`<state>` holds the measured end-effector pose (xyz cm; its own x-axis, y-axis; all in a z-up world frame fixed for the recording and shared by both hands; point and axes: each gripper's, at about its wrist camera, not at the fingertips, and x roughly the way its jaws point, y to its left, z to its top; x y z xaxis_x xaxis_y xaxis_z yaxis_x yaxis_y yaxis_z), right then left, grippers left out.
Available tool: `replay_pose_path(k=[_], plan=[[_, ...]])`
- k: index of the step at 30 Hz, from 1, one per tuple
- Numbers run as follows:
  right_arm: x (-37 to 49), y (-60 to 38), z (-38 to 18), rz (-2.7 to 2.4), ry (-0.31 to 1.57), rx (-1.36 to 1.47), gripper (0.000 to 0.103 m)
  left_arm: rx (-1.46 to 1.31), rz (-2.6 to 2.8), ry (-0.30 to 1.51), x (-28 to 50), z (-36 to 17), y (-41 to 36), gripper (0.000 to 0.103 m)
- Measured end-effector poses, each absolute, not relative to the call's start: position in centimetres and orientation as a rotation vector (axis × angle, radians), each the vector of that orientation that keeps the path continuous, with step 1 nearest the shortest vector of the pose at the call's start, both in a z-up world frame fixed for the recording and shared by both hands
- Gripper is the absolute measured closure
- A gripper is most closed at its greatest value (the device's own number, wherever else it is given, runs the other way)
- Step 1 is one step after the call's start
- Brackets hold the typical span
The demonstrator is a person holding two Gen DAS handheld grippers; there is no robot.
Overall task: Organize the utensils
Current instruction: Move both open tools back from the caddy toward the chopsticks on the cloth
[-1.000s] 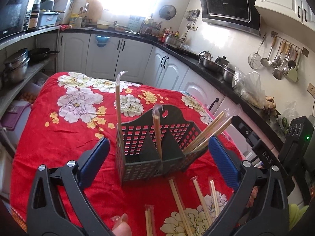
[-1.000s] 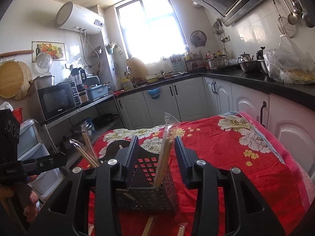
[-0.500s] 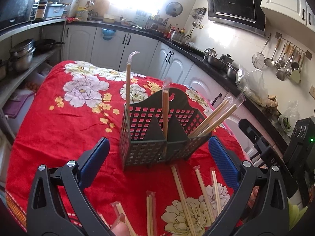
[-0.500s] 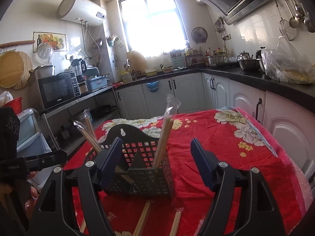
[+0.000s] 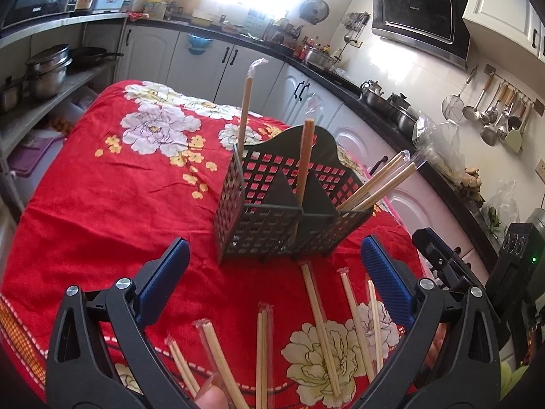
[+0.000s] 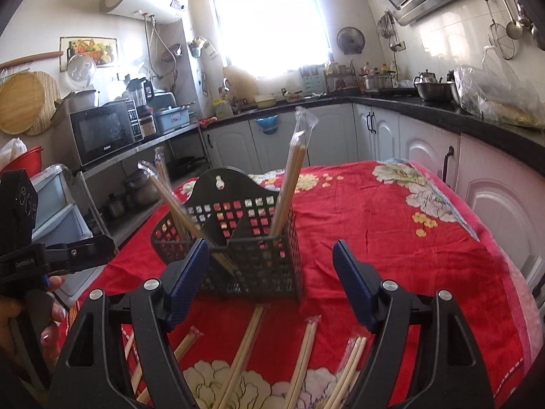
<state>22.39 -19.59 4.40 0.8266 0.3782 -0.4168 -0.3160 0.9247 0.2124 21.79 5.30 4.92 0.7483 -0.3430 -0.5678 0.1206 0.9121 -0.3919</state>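
A dark slotted utensil caddy (image 5: 259,225) (image 6: 259,266) stands on the red floral tablecloth (image 5: 102,204). Wrapped chopstick pairs stand in its compartments: one (image 5: 244,109) at its left end, one (image 5: 304,156) in the middle, two (image 5: 381,180) leaning out to the right. Several wrapped pairs (image 5: 320,320) (image 6: 245,347) lie on the cloth in front. My left gripper (image 5: 272,248) is open, just short of the caddy. My right gripper (image 6: 270,250) is open with nothing between its pads; the upright pair (image 6: 289,187) stands free in the caddy ahead.
The table (image 6: 460,238) sits in a narrow kitchen, with white cabinets (image 6: 494,184) close on one side and a shelf with pots (image 5: 47,75) on the other. The other gripper's black body (image 5: 439,262) (image 6: 58,252) shows at each view's edge, held by a hand (image 6: 20,306).
The right gripper's jaws spread from around the upright chopstick pair, which stays in the caddy. Both grippers pulled back and sank, so more loose chopsticks show in front.
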Motion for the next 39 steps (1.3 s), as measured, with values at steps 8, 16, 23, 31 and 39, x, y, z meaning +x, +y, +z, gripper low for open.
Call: replay_pose_path(k=[8,16,23,31,39], plan=[[21.1,-18.7,3.2,0.406,0.527,0.113,0.03,-0.358,-0.241,0.71,20.5,3.5,6.1,0.01],[20.0,-17.5,1.8,0.443,0.589,0.077,0.03,-0.372,-0.216,0.76,19.5,1.6,7.0,0.01],[19.6,-16.5,1.0,0.468,0.631,0.047,0.03,-0.37,-0.199,0.802,18.6,0.1,7.7,0.01],[19.5,-15.2,0.0,0.488,0.676,0.009,0.03,-0.38,-0.167,0.838,17.7,-1.5,9.0,0.01],[20.1,-14.0,-1.1,0.49,0.74,-0.017,0.03,-0.399,-0.163,0.862,16.7,-3.0,10.2,0.01]])
